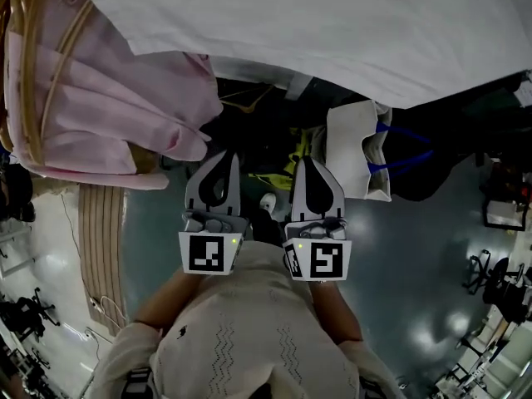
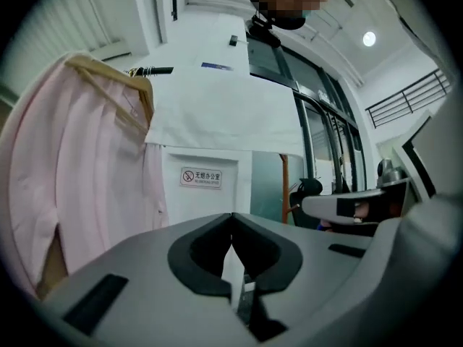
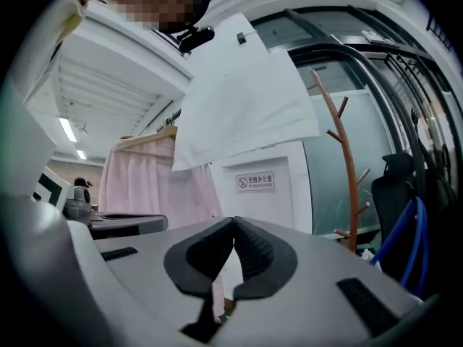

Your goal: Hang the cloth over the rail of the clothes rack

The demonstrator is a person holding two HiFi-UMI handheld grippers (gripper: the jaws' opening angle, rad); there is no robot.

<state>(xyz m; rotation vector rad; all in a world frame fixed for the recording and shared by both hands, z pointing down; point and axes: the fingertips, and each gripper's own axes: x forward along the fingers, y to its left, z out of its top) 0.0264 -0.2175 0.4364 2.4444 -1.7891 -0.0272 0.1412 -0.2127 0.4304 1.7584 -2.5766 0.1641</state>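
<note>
The white cloth [image 1: 332, 23] hangs spread over the rack's rail, filling the top of the head view. It also shows in the left gripper view [image 2: 217, 114] and the right gripper view [image 3: 246, 107]. A short piece of the black rail [image 2: 155, 70] sticks out beside it. My left gripper [image 1: 224, 155] and right gripper [image 1: 307, 161] are side by side close to my chest, below the cloth and apart from it. Both are shut with their tips touching and nothing between them.
A pink garment [image 1: 108, 106] on a wooden hanger [image 2: 108, 74] hangs left of the cloth. A white bag with blue handles [image 1: 359, 152] stands on the floor ahead. An orange coat stand [image 3: 351, 172] and office chairs [image 1: 499, 206] are to the right.
</note>
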